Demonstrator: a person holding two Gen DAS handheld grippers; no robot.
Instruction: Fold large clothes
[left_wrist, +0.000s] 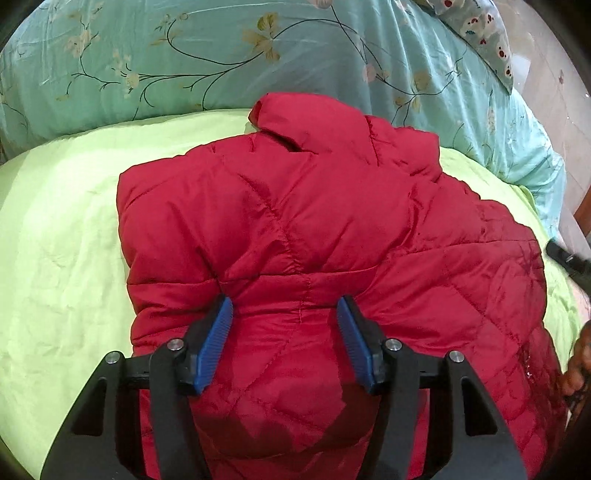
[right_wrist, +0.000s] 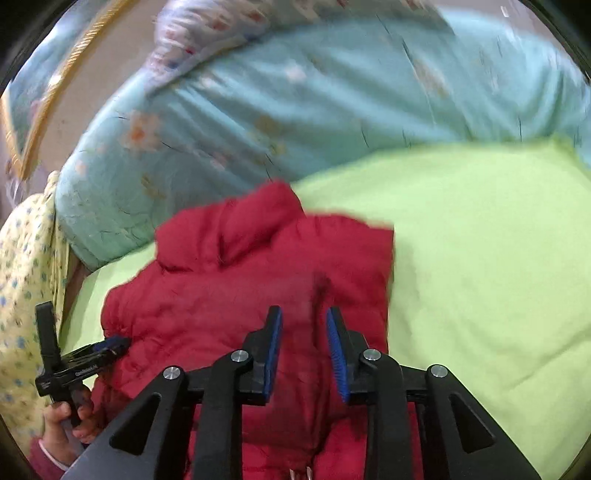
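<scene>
A red quilted puffer jacket (left_wrist: 314, 236) lies folded on a light green bedsheet (left_wrist: 62, 236), collar toward the far side. My left gripper (left_wrist: 284, 306) is open, its blue pads spread over the jacket's near part, with red fabric between them but not clamped. In the right wrist view the jacket (right_wrist: 236, 280) lies on the green sheet (right_wrist: 480, 258). My right gripper (right_wrist: 303, 314) is partly open just above the jacket, with a fold of fabric between its blue pads. The other gripper (right_wrist: 110, 345) shows at the jacket's left edge, held by a hand.
A turquoise floral quilt (left_wrist: 221, 55) is bunched along the far side of the bed, also in the right wrist view (right_wrist: 295, 110). A patterned pillow (left_wrist: 480, 29) lies at the far right. A yellow dotted cloth (right_wrist: 26, 295) hangs at the left. Tiled floor (left_wrist: 546, 85) shows beyond the bed.
</scene>
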